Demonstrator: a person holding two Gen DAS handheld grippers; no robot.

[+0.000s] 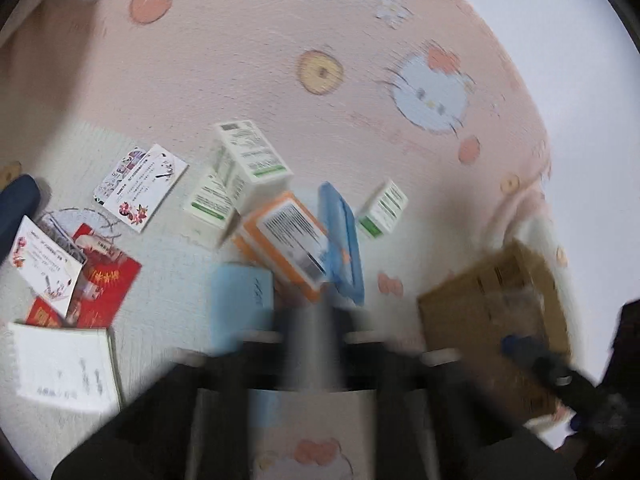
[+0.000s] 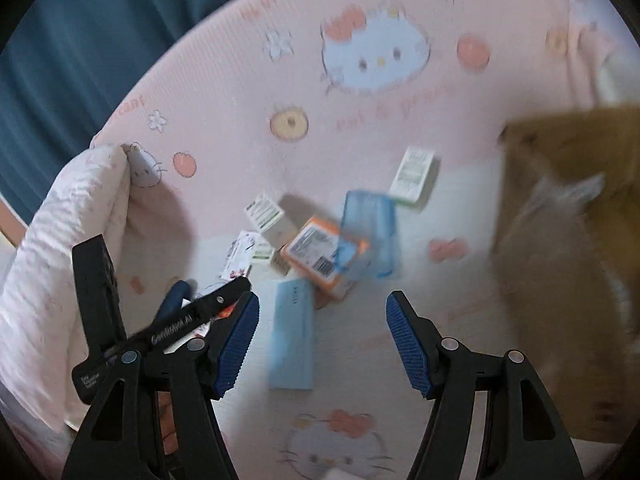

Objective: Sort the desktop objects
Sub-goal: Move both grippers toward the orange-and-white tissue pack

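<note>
Two views look down on a pink cartoon-print bed cover [image 1: 248,80] strewn with small things. Largest is a brown cardboard box [image 1: 492,312], at lower right in the left view and blurred at the right edge of the other. Next comes a white booklet [image 1: 64,364] at lower left, then a red card [image 1: 108,280] and white printed cards [image 1: 142,186] at left. Mid-frame lies a heap: an orange box [image 1: 284,236] touching a blue case [image 1: 342,244] that leans on its edge, white and green boxes [image 1: 248,160] just beside them, and a pale blue packet [image 1: 240,300] below.

Right hand-held gripper [image 2: 322,340] hangs released over the packet, its blue pads [image 2: 408,344] apart with nothing between. Left hand-held gripper [image 1: 312,344] is a blurred streak at bottom centre, clenched, grasping nothing visible.
</note>
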